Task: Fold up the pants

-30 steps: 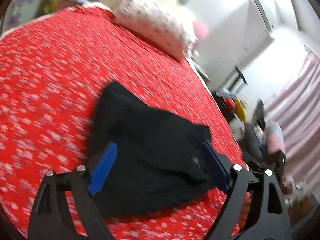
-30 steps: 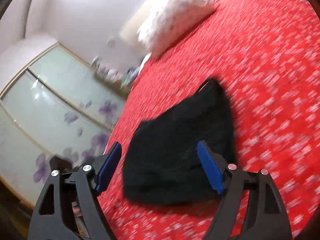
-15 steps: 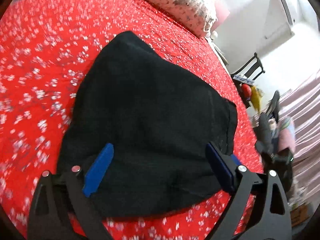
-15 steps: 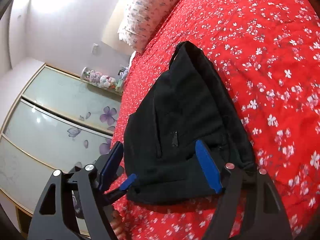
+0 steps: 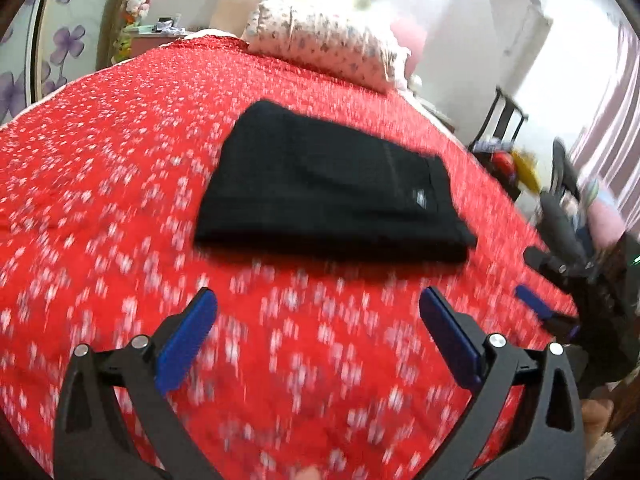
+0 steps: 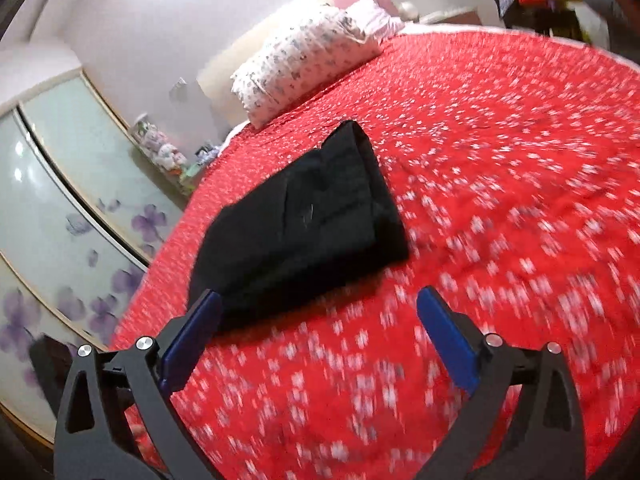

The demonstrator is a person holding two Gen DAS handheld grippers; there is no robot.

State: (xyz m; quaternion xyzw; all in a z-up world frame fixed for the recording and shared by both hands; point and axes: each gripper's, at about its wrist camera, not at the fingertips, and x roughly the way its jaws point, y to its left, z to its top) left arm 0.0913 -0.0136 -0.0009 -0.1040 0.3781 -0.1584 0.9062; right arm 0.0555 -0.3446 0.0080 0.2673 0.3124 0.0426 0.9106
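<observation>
Here, folded black pants (image 5: 332, 196) lie flat on the red bed (image 5: 100, 184); left tool (image 5: 316, 320) and right tool (image 6: 318, 320) hover spread, empty.

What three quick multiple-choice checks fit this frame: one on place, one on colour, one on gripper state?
1. Where do the pants lie?
A. On the red bedspread, short of the pillow
B. On top of the pillow
C. On the floor

2. What colour are the pants?
A. Grey
B. Blue
C. Black

3. How stand the left gripper and right gripper?
A. Both shut on the pants
B. Both open, holding nothing
C. Left shut, right open

Answers: 1 A, bedspread shows on every side of the folded bundle; 2 C, the cloth is black in both views; 3 B, only bedspread shows between each pair of blue pads.
</observation>
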